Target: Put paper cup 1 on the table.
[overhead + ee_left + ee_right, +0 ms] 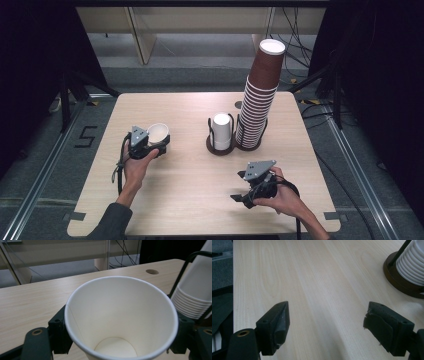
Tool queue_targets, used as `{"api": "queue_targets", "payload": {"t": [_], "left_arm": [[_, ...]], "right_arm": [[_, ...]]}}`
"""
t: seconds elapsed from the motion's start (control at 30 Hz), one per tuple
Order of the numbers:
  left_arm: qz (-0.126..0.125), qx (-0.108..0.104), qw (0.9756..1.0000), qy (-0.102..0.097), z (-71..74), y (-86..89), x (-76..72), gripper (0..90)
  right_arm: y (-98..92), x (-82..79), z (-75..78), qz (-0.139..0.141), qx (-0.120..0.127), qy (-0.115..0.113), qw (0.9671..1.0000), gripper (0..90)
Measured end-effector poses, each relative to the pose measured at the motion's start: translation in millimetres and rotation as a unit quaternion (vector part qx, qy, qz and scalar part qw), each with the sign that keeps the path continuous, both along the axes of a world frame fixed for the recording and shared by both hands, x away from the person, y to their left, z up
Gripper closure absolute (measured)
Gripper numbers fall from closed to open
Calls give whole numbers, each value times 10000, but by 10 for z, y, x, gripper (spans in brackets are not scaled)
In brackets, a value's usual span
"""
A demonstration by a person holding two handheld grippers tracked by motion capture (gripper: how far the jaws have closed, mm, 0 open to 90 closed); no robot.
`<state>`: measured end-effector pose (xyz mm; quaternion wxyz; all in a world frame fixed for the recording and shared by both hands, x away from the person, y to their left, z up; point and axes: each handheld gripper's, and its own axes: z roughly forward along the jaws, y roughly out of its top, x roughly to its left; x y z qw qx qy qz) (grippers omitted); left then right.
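High view above the table [200, 190] looking forward and down, both tongs views low, close, sharing white cup stack [197, 295].

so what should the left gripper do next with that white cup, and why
Probably lower the white cup onto the bare table in front of the person and then let go. The left gripper is shut on the cup, mouth up, away from the white stack in its holder. The right gripper hangs open over bare wood, so nothing blocks a set-down there.
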<state>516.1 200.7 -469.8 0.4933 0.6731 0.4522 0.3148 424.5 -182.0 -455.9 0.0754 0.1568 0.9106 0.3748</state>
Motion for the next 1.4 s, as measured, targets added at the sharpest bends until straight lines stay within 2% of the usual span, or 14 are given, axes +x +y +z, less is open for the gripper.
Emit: {"api": "queue_targets", "payload": {"t": [0.07, 0.1, 0.17, 0.33, 0.5, 0.63, 0.7, 0.77, 0.83, 0.97, 1.03, 1.23, 1.33, 1.4], "left_arm": [[84, -137, 9999, 16, -29, -6, 70, 241], [85, -111, 9999, 26, -38, -7, 94, 240], [112, -12, 9999, 48, -69, -22, 151, 238], [194, 96, 9997, 89, -167, -51, 260, 233], [185, 147, 9997, 101, -244, -62, 313, 218], [205, 272, 9993, 135, -302, -59, 323, 165], [203, 276, 9993, 136, -337, -49, 312, 148], [145, 249, 9991, 295, -369, -37, 297, 145], [134, 134, 9993, 307, -380, -27, 280, 147], [72, 201, 9985, 512, -375, -33, 246, 147], [102, 272, 9983, 504, -369, -23, 227, 148], [148, 178, 9981, 566, -343, 39, 158, 147], [208, 137, 9979, 590, -325, 61, 70, 147], [230, 229, 9974, 642, -300, 60, -6, 147]], "right_arm": [[8, -3, -2, 16, 2, 6, 10000, 197], [15, -19, -1, -75, -4, 46, 10000, 198], [26, -9, 0, 71, -26, -7, 10000, 197], [32, -15, -4, 80, 0, -33, 10000, 197], [27, -12, -1, 88, 13, -18, 10000, 197], [23, -10, 3, 103, 1, -83, 9999, 197], [21, -10, 6, 99, 9, -67, 9999, 197], [21, -9, 2, 110, 22, -44, 9999, 197], [19, -12, 6, 115, 29, -24, 9999, 197], [20, -12, 5, 110, 12, -32, 9999, 197], [20, -12, 6, 113, -1, -50, 9999, 197], [7, -11, 18, 59, 55, 6, 10000, 197], [-14, -11, 36, -4, 64, -9, 10000, 197], [-26, -7, 44, -11, 70, -16, 10000, 197]]}}
